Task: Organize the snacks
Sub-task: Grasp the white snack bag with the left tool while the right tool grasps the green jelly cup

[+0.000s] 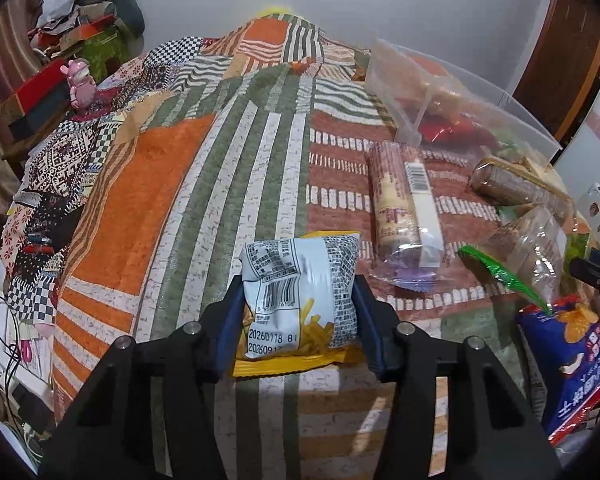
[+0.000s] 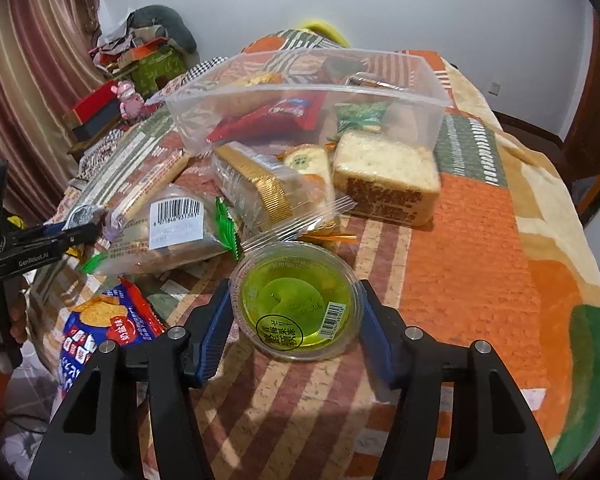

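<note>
Left wrist view: the left tool clamps a small fries packet on the patchwork bench; beyond, a clear bin holds red packets.

Right wrist view: the right tool grips a green jelly cup near that bin, which holds wrapped snacks.

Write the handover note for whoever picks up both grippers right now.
Left gripper: jaws closed on the small white-and-yellow fries snack packet, which rests on the patchwork bedspread.
Right gripper: pads against the sides of the round clear cup of green jelly, also resting on the bedspread.
Clear plastic storage bin: already holds a red packet, a green packet and others.
Still loose beside the bin: wrapped sliced cake, gold-trimmed bread bag, barcode-labelled bread bag, blue chip bag, purple biscuit roll.
Left: lift both held items into the bin, then the rest.
</note>
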